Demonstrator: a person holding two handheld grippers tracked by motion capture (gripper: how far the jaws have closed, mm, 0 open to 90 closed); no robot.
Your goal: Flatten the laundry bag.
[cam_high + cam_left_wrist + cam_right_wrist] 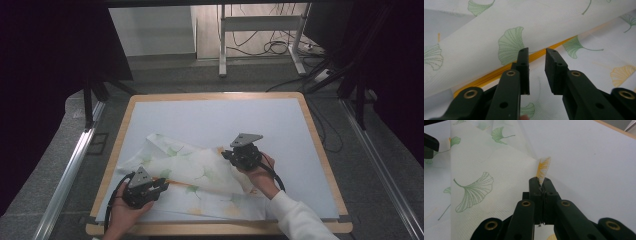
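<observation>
**Leaf-print cloth held at a corner, near edge lined up between the other tongs**

At the near edge of the surface (310, 150), the left tongs (161, 187) sit low over the ginkgo-print cloth (200, 172). Their jaws stand a narrow gap apart, with the cloth's orange hem (499, 72) running across just beyond the tips; the pads do not press on it. The cloth lies rumpled across the near left part of the pale blue surface, one fold laid over the hem.

Farther in and to the right, the right tongs (227, 155) are pinched tight on a corner of the cloth, an orange leaf print (543, 168) sticking up past the tips. A white sleeve (297, 217) leads to that hand. Beyond the wooden rim, a metal stand (260, 22) and cables (272, 47) sit on the floor.
</observation>
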